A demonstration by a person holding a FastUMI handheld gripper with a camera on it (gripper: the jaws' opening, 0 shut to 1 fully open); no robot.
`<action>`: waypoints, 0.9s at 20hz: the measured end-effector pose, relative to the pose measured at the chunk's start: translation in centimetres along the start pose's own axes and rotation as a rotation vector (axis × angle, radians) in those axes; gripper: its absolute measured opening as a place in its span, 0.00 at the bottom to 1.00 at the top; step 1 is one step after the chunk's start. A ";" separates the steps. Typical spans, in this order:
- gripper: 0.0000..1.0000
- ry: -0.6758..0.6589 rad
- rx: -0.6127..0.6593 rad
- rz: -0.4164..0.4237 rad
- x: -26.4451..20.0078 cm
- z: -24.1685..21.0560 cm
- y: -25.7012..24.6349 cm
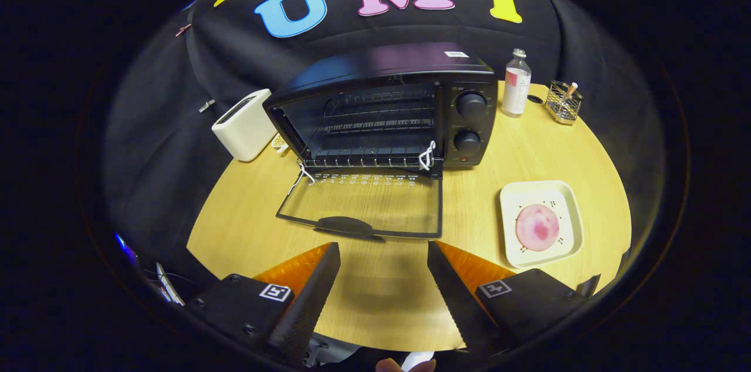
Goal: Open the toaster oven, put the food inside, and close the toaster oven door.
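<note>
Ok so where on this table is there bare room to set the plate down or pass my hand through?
Bare wood lies between the open gripper and the lowered oven door, and between the toaster oven and the plate holding the pink food. It is crowded behind: white toaster against the oven, bottle and wire holder at the table's far edge.

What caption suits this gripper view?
Open gripper faces a toaster oven, door down; food waits on a plate.
</note>
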State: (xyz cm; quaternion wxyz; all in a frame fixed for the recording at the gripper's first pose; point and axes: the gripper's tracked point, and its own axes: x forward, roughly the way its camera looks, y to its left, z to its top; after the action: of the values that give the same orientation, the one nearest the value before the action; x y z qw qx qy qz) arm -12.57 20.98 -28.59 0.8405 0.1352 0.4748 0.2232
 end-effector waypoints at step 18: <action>0.96 0.536 0.313 0.059 -0.2 -1.1 -27.0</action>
State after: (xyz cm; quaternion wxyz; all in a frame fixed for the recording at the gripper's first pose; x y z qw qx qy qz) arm -6.96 -2.37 -40.90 0.6473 0.2130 0.7041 0.1996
